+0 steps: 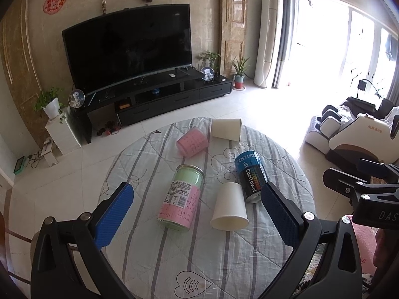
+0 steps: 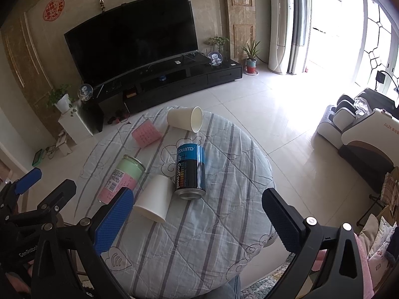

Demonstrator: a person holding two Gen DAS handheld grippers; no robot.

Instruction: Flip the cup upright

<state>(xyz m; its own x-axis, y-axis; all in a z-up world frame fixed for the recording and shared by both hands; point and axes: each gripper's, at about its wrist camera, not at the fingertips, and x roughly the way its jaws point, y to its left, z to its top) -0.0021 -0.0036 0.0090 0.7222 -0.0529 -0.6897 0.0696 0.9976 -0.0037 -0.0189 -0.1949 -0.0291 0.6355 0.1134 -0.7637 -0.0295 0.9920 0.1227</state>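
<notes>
- Lying on its side on the tabletop (image 1: 199, 249), the near paper cup (image 1: 229, 208) is seen with its long axis along the view, rim toward the camera.
- It sits between the spread, empty jaws of the left gripper (image 1: 197, 214).
- The right gripper (image 2: 197, 216), jaws also spread and empty, is offset to its right.

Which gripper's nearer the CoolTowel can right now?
Left, going by the left wrist view. The left gripper has a fingertip right beside the can; the right gripper hangs open, short of it.
</notes>
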